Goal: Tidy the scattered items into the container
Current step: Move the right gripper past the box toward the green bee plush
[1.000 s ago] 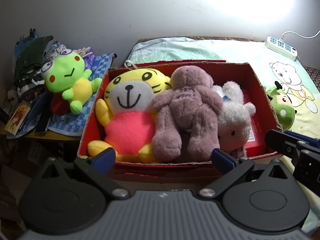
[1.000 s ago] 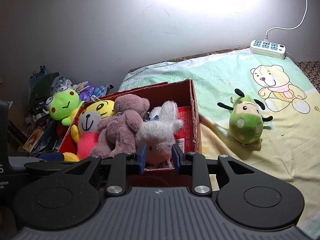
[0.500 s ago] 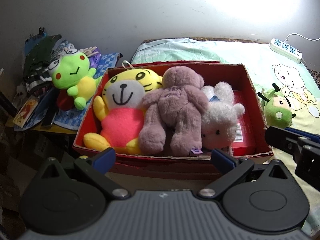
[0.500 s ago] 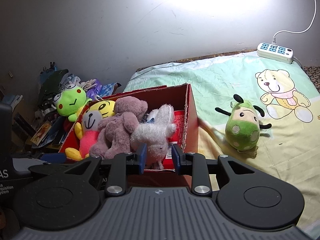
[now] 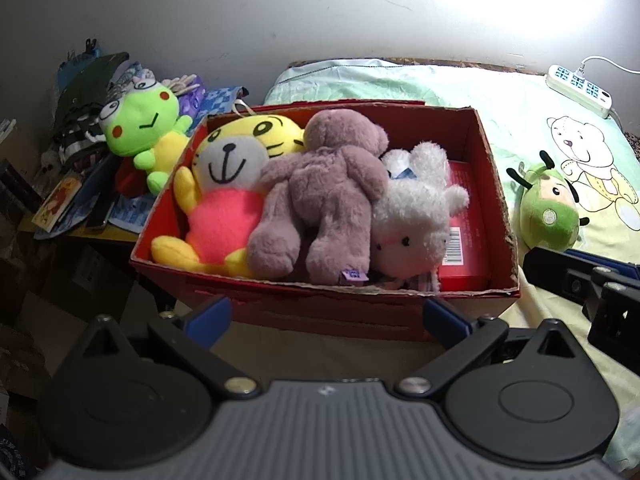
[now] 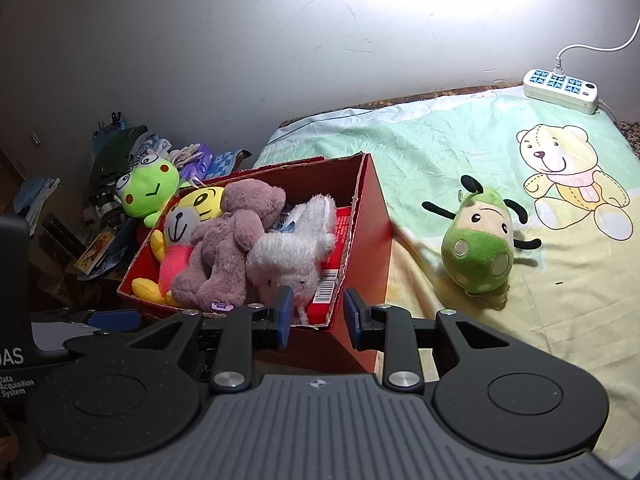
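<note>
A red cardboard box (image 5: 496, 184) (image 6: 376, 208) on the bed holds a yellow tiger plush (image 5: 232, 184), a mauve bear (image 5: 328, 196) and a white bunny (image 5: 416, 216). A green bug plush (image 6: 478, 246) (image 5: 548, 208) lies on the sheet to the box's right. A green frog plush (image 5: 144, 128) (image 6: 150, 192) sits on the clutter left of the box. My left gripper (image 5: 326, 316) is open and empty in front of the box. My right gripper (image 6: 316, 314) is narrowly open and empty at the box's near right corner.
A white power strip (image 6: 560, 90) with its cord lies at the bed's far right by the wall. Books, cloths and bags (image 5: 80, 184) are piled on a low surface left of the box. The bed sheet has a bear print (image 6: 568, 184).
Both grippers have drawn back and up from the box, so the box and the toys look smaller and lower. The toys have not moved. The jaws are unchanged.
</note>
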Demonstrator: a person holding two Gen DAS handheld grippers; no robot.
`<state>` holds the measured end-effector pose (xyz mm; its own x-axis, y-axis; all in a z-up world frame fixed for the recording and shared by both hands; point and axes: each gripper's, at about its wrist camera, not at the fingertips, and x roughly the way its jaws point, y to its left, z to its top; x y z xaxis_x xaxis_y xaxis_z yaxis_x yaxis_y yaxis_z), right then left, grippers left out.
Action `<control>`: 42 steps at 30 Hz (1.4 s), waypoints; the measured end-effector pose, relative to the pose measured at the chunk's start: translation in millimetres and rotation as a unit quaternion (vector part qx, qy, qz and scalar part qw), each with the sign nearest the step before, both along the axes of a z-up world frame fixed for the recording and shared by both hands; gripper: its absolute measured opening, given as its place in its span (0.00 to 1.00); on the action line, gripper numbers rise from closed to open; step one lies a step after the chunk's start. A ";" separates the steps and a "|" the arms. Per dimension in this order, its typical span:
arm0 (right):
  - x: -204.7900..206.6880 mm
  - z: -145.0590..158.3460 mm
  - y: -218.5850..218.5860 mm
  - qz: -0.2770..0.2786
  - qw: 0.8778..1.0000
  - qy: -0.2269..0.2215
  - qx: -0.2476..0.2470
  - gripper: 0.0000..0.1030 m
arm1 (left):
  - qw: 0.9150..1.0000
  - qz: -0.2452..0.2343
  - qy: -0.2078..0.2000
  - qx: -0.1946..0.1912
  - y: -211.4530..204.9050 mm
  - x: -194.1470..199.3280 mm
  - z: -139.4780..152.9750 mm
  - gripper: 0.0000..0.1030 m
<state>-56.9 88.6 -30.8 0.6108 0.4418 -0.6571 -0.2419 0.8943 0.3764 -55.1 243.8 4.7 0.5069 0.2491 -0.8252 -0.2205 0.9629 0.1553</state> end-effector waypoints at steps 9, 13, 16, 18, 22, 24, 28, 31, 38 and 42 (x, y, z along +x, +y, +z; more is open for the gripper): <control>3.8 -2.4 -9.6 0.020 1.000 0.009 0.006 0.30 | 1.000 0.007 0.011 0.004 -13.1 -2.5 -4.5 0.99; 4.0 -5.1 -13.2 0.028 1.000 0.011 0.006 0.30 | 1.000 0.014 0.020 0.002 -15.5 -1.8 -8.7 0.99; 5.2 -7.6 -17.9 0.028 0.999 0.015 0.007 0.30 | 1.000 0.015 0.024 0.002 -19.3 -2.5 -11.3 0.99; 6.3 -9.8 -22.1 0.027 0.999 0.019 0.006 0.30 | 1.000 0.014 0.028 0.003 -23.1 -3.5 -14.1 0.99; 8.4 -15.8 -30.5 0.026 0.999 0.028 0.004 0.30 | 0.999 0.010 0.040 -0.002 -31.7 -2.8 -21.1 0.99; 8.8 -18.7 -35.8 0.023 0.999 0.032 0.003 0.30 | 0.999 0.005 0.045 -0.003 -38.4 -2.0 -24.9 0.99; 10.4 -24.9 -50.9 0.014 0.999 0.041 0.001 0.30 | 0.998 -0.009 0.054 -0.007 -54.0 1.0 -32.9 0.99; 12.0 -29.5 -62.2 0.006 0.999 0.049 -0.001 0.30 | 0.998 -0.020 0.063 -0.012 -66.3 4.5 -39.3 0.99; 14.9 -39.6 -85.9 -0.009 0.998 0.062 -0.012 0.32 | 0.995 -0.057 0.079 -0.029 -98.8 11.8 -51.8 0.99; 16.5 -41.9 -99.0 -0.018 0.998 0.066 -0.009 0.33 | 0.994 -0.065 0.086 -0.029 -111.6 15.3 -57.0 0.99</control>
<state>-40.4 -10.4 -72.7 0.5332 0.4095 -0.7403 -0.1594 0.9080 0.3875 -39.7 132.2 -52.4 0.3816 0.1407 -0.9135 -0.0676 0.9900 0.1242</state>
